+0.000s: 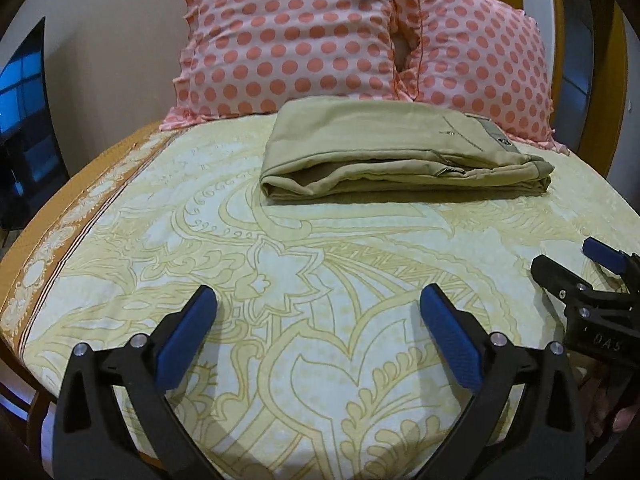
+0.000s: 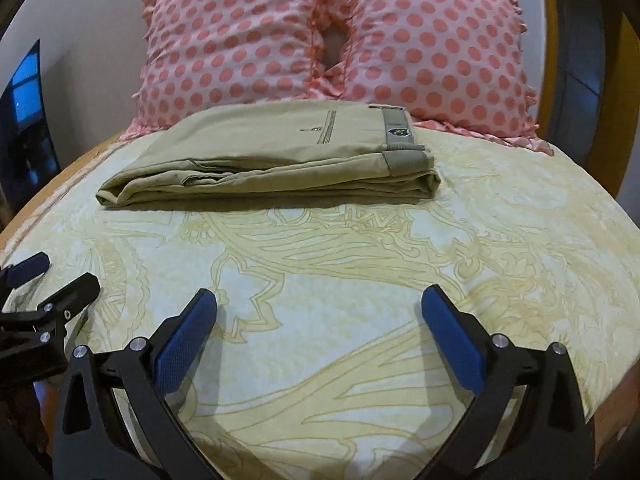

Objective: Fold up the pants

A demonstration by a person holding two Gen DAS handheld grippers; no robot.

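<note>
With your left gripper [image 1: 318, 300] and right gripper [image 2: 318, 300] both spread and empty, leave the folded pants [image 1: 400, 152] ahead undisturbed.

Polka-dot pillows [image 1: 360, 36] on patterned bedsheet [image 1: 320, 280]

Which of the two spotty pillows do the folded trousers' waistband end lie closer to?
The right-hand polka-dot pillow; the khaki pants' waistband sits just before it, not the left pillow.

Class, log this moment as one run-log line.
khaki pants: folded, on bed sheet | left gripper: open, empty | right gripper: open, empty | polka-dot pillows: behind
</note>
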